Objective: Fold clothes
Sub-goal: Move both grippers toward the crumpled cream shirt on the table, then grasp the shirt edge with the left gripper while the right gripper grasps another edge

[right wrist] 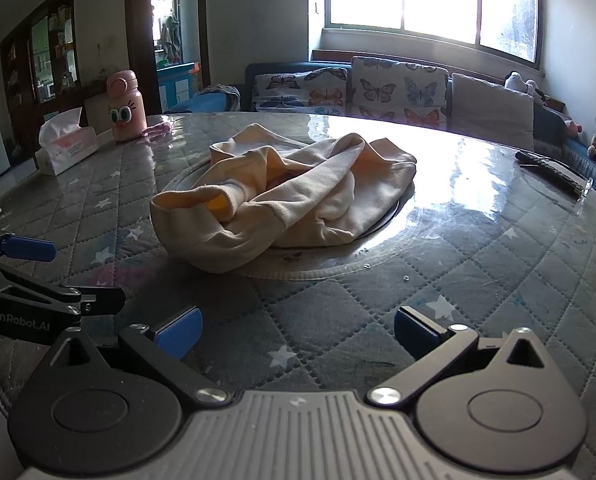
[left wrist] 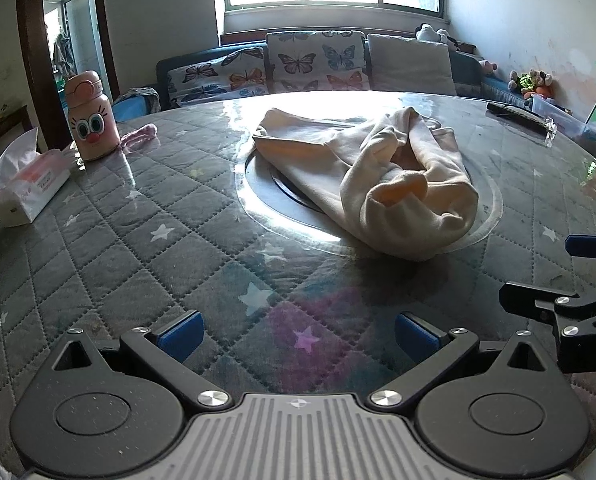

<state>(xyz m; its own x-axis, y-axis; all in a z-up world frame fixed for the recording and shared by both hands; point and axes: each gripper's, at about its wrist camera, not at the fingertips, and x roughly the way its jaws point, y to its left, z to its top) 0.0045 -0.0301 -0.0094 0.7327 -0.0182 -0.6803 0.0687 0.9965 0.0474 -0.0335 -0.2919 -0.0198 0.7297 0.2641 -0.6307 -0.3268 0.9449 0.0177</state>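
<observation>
Blue-padded, the left tool (left wrist: 299, 338) and right tool (right wrist: 296, 334) both gape wide, gripping nothing, side by side low over the quilted surface (left wrist: 146, 248). Ahead of both, apart from the pads, a crumpled cream garment (right wrist: 282, 204) lies heaped at the surface's middle. Farther off to the left stands a pink bottle (left wrist: 91, 118).

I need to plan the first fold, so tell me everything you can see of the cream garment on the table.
The cream garment is soft knit-looking cloth, crumpled in a loose heap with a ribbed cuff opening showing a yellow-orange inside. It lies unfolded at the middle of the quilted table, partly over a round glass-like disc. Neither the left gripper nor the right gripper touches it; both have open jaws, short of it.
</observation>
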